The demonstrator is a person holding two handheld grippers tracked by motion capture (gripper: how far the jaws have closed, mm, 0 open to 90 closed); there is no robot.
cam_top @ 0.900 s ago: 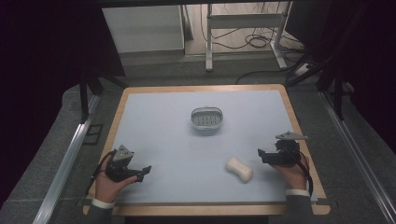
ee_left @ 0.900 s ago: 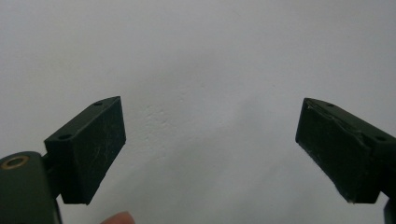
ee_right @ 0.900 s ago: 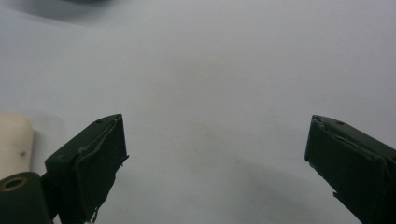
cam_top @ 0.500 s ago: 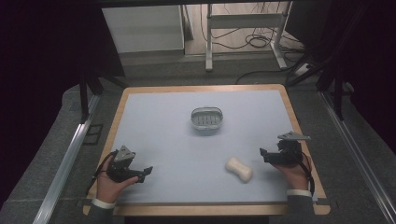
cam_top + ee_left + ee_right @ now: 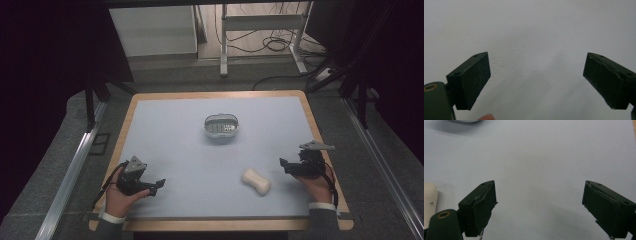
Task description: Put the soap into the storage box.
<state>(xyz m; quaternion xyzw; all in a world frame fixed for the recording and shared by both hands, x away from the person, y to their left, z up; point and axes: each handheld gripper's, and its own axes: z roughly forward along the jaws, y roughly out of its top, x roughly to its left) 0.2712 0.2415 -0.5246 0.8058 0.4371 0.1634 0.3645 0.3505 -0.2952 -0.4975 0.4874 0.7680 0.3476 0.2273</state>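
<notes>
Pale bar (image 5: 256,181) near front; oval dish (image 5: 221,127) mid-table (image 5: 165,125).

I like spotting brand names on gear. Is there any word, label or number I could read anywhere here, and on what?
No readable text.
The soap dish holds small dark marks, too blurred to read.
The pale soap bar looks plain.
Both open claws, left and right, show bare black pads.

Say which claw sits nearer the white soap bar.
The right claw: the soap bar lies just beside it, while the left claw is much farther off.
</notes>
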